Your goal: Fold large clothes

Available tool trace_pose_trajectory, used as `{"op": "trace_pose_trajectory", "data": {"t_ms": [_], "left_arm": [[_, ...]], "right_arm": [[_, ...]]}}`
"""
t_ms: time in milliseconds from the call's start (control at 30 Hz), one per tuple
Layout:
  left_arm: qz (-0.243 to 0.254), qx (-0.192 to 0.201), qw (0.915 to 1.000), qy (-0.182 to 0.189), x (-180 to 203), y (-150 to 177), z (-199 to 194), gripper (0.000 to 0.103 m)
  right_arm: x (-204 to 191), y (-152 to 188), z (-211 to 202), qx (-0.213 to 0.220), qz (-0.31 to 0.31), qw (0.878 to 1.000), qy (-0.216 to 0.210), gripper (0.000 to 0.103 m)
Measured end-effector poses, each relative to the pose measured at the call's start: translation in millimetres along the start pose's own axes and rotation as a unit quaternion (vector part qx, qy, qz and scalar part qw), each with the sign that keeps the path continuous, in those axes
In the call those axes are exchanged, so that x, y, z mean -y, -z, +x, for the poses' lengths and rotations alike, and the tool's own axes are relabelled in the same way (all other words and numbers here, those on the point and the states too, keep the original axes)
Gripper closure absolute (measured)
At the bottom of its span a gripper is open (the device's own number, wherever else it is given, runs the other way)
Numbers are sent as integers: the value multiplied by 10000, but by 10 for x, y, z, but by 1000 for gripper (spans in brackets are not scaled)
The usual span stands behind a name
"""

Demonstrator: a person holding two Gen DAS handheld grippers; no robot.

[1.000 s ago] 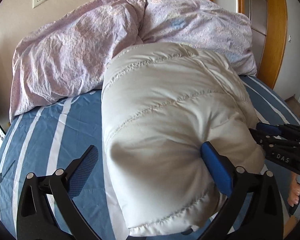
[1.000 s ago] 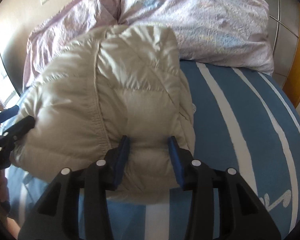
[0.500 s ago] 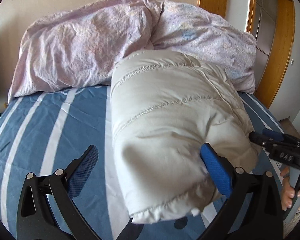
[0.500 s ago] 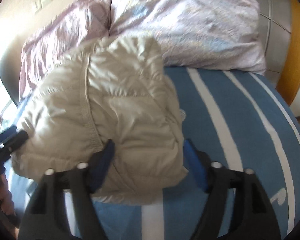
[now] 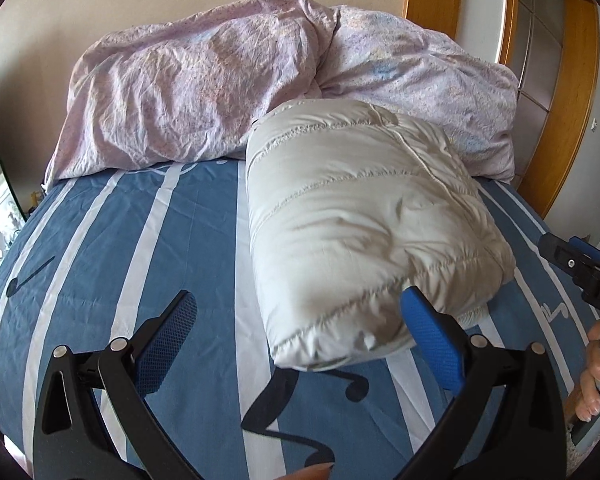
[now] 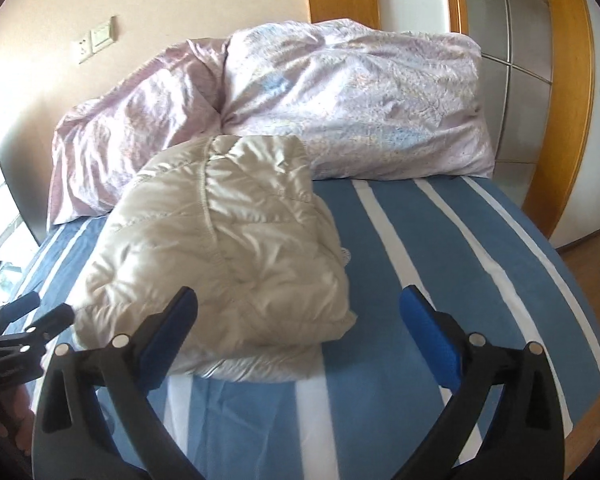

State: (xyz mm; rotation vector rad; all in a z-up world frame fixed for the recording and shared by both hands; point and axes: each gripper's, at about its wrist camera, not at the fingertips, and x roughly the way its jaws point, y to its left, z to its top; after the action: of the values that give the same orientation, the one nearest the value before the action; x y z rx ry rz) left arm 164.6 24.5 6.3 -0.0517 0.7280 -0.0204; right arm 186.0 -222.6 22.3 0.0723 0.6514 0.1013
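Folded jacket [image 6: 228, 264] lies ahead of right gripper [image 6: 298, 312], jaws opening, apparently clear; left gripper [image 5: 298, 312] released.

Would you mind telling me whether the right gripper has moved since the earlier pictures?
Yes. The right gripper has backed away from the folded down jacket lying on the striped bed sheet; its jaws, earlier pinching the jacket's near edge, are opening and clear of it.

Right gripper [image 6: 298, 312] jaws opening, clear of folded jacket [image 6: 224, 256]
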Motion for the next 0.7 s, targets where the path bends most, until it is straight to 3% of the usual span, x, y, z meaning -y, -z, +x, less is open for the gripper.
{"op": "trace_pose_trajectory", "data": {"t_ms": [700], "left_arm": [[-29, -241, 9997, -23, 176, 427, -403, 1]], "right_arm": [[-83, 537, -413, -260, -23, 9996, 141, 2]]}}
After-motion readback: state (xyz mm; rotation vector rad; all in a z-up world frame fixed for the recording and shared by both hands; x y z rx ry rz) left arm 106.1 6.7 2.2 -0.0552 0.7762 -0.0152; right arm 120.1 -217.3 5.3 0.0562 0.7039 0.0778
